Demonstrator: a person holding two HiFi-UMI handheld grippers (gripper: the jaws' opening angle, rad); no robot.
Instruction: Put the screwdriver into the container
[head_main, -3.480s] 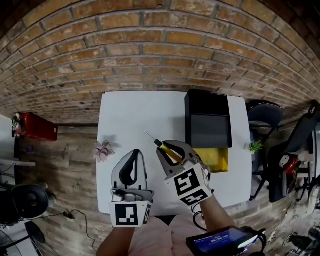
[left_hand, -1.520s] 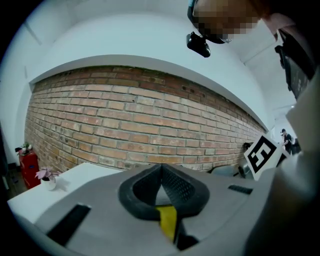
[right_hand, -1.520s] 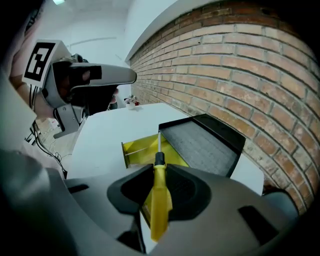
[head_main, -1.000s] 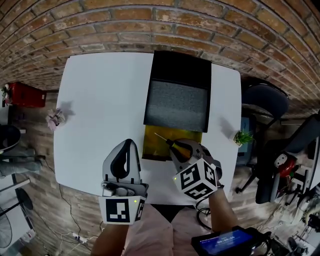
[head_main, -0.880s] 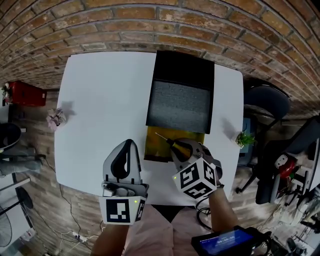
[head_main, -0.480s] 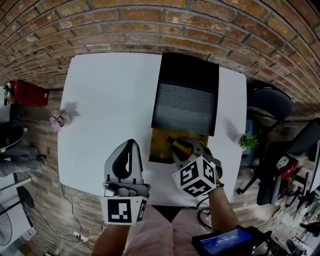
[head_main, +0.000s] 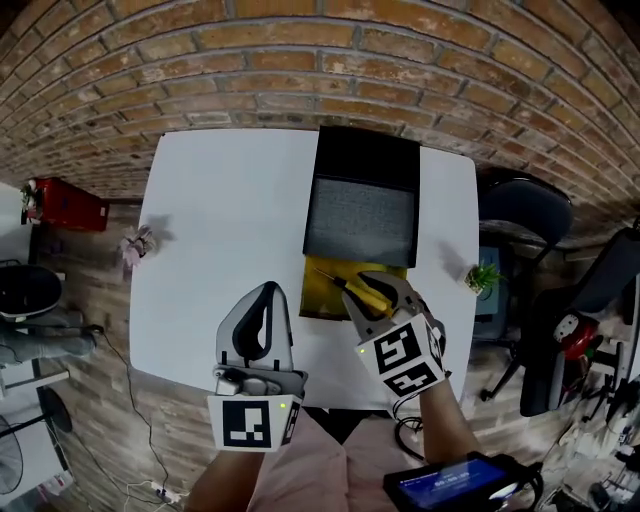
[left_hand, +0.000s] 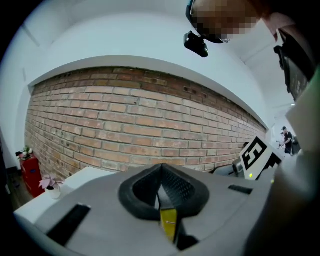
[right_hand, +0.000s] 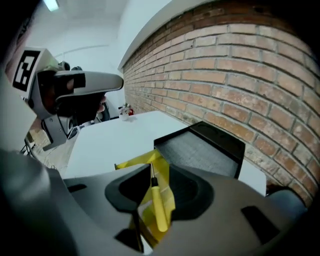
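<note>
The container is a black case (head_main: 366, 156) with a grey foam lid (head_main: 360, 215) and a yellow compartment (head_main: 325, 300) at its near end, on the white table (head_main: 230, 230). My right gripper (head_main: 372, 290) hovers over that yellow compartment (right_hand: 135, 161), and its jaws are opening. The yellow-handled screwdriver (head_main: 358, 291) lies in the gap between them, shaft pointing away; in the right gripper view (right_hand: 155, 187) the handle (right_hand: 157, 210) shows yellow on both sides, and the pads stand off it. My left gripper (head_main: 262, 300) is held left of the case, jaws (left_hand: 161, 182) together and empty.
A small pink plant (head_main: 135, 243) stands at the table's left edge, a small green one (head_main: 480, 277) at its right edge. A dark chair (head_main: 525, 215) is right of the table, a red object (head_main: 65, 203) on the floor at left. A brick wall runs behind.
The right gripper carried the screwdriver from left of the case to over the yellow compartment. Over the last second its jaws have spread. The left gripper has stayed beside it.
</note>
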